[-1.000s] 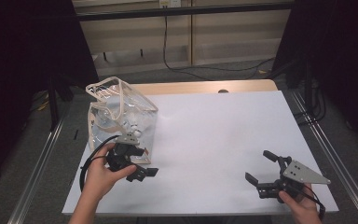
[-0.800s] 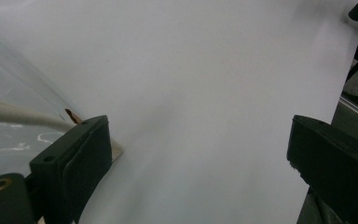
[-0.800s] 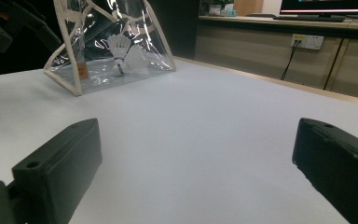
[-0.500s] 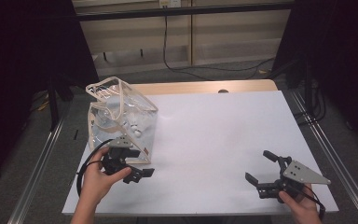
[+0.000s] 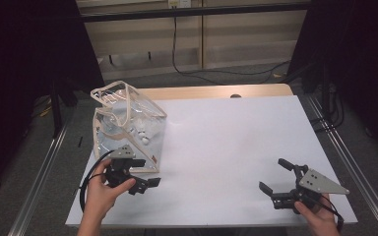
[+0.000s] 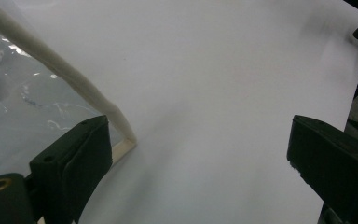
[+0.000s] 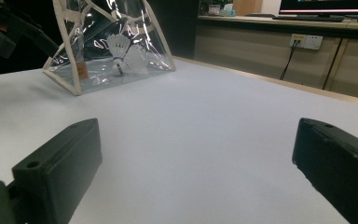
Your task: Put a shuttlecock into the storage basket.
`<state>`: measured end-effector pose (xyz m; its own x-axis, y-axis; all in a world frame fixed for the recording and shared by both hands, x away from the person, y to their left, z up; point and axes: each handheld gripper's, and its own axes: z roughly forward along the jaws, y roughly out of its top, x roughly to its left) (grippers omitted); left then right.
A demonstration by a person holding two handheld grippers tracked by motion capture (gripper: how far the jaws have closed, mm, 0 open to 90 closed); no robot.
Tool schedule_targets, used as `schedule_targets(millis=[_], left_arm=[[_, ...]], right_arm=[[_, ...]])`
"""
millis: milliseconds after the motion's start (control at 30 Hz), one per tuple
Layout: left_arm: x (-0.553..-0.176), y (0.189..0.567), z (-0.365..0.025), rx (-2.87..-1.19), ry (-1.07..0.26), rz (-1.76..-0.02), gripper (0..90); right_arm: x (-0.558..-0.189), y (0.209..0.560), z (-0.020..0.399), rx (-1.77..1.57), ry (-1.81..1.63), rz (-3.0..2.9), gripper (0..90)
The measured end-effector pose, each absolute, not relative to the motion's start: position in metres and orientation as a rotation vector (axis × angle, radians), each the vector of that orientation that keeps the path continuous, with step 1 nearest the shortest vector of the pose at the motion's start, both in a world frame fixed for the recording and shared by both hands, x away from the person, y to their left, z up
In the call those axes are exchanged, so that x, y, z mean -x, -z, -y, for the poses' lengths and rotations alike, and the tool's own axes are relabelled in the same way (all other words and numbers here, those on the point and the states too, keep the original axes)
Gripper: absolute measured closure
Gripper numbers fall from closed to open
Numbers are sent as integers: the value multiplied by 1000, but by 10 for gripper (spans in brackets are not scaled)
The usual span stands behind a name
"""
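Both tongs, left [image 5: 147, 183] and right [image 5: 274, 175], stand spread and empty; your clear bag [image 5: 128, 129] is light, floppy, slippery, so pinch its stiff cream trim [image 6: 91, 94].

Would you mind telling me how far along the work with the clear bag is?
Done: the clear bag stands on the table with shuttlecocks inside. In hand: the left tongs sit open at its near corner, gripping nothing. Left: the right tongs wait open, far from the bag.
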<state>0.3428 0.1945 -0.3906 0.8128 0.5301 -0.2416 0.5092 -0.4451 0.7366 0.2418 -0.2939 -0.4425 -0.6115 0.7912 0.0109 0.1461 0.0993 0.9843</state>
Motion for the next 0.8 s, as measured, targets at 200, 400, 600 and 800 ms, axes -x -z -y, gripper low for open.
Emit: schedule_targets(millis=[200, 400, 600, 800], left_arm=[[-341, 394, -198, -2101, -36, -774, 65], [-340, 395, -202, -2092, -43, -779, 66], [-339, 394, -204, -2079, -50, -779, 65], [-339, 394, -204, -2076, -54, -774, 65]], right_arm=[[-242, 443, 294, -915, -1551, -1843, 7], [-241, 442, 293, -915, -1552, -1846, 8], [-241, 443, 293, -914, -1556, -1847, 7], [-241, 443, 294, -913, -1549, -1847, 7]])
